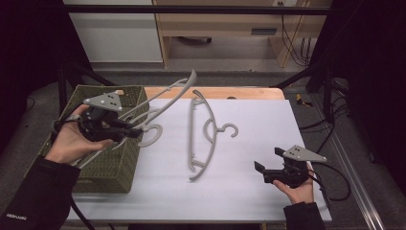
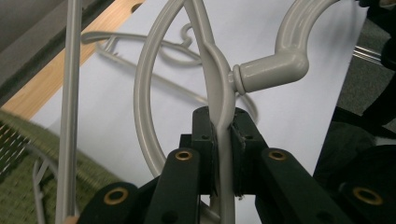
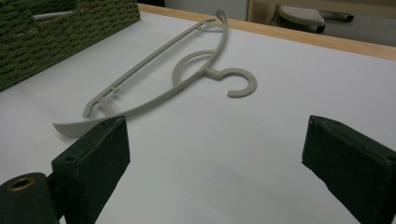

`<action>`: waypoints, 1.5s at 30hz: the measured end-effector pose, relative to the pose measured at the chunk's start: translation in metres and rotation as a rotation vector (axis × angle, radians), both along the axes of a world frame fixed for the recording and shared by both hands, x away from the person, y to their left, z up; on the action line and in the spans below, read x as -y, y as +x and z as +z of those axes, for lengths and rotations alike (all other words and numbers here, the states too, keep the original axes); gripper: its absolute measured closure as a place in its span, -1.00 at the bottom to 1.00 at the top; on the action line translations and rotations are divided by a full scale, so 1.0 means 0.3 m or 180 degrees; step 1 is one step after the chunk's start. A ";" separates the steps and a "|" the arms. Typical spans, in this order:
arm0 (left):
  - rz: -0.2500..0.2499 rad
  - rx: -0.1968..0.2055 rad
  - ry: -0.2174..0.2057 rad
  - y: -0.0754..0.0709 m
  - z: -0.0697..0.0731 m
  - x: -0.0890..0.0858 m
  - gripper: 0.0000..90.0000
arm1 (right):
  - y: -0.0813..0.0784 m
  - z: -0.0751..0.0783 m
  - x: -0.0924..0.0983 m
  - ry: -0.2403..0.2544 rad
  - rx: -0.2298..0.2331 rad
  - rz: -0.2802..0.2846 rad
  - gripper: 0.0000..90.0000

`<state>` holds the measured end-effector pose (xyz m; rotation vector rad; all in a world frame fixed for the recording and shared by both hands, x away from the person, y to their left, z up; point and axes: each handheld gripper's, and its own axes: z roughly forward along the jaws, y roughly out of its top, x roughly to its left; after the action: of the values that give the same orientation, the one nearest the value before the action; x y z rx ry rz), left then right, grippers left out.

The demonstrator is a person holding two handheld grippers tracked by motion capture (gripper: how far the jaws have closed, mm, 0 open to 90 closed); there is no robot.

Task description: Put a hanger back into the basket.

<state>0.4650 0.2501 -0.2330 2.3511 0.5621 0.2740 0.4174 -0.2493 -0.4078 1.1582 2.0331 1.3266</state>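
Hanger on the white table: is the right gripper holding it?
No, the right gripper is open, and the hanger lies apart from it on the table.

- grey hangers: 2 clear on top – one (image 1: 158,103) in the air over the basket, one (image 1: 203,134) flat on the table
- more grey hanger pieces in the basket, count unclear
- woven green basket (image 1: 119,165): 1
- grippers: 2 – left (image 1: 128,128), right (image 1: 261,168)

Smooth grey plastic with a soft sheen forms the held hanger (image 2: 219,93) and the lying hanger (image 1: 203,136); the basket (image 1: 112,165) is rough green weave, the table (image 1: 249,143) matt white, wood-edged.
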 end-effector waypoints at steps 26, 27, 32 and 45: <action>0.0751 -0.0334 0.0026 0.143 -0.207 -0.373 0.82 | 0.005 -0.009 -0.010 -0.0085 -0.0065 0.0005 -0.85; 0.0777 -0.0340 0.0032 0.148 -0.222 -0.387 0.82 | 0.006 -0.010 -0.010 -0.0099 -0.0059 0.0011 -0.85; 0.0883 -0.0388 -0.0017 0.163 -0.259 -0.416 0.82 | 0.006 -0.012 -0.012 -0.0109 -0.0070 0.0021 -0.86; 0.1064 -0.0513 -0.0063 0.212 -0.365 -0.411 0.81 | 0.006 -0.012 -0.013 -0.0118 -0.0072 0.0025 -0.86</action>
<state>0.5286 0.3733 -0.3426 2.2655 1.0338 0.2286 0.4194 -0.2455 -0.4115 1.1552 2.0713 1.2797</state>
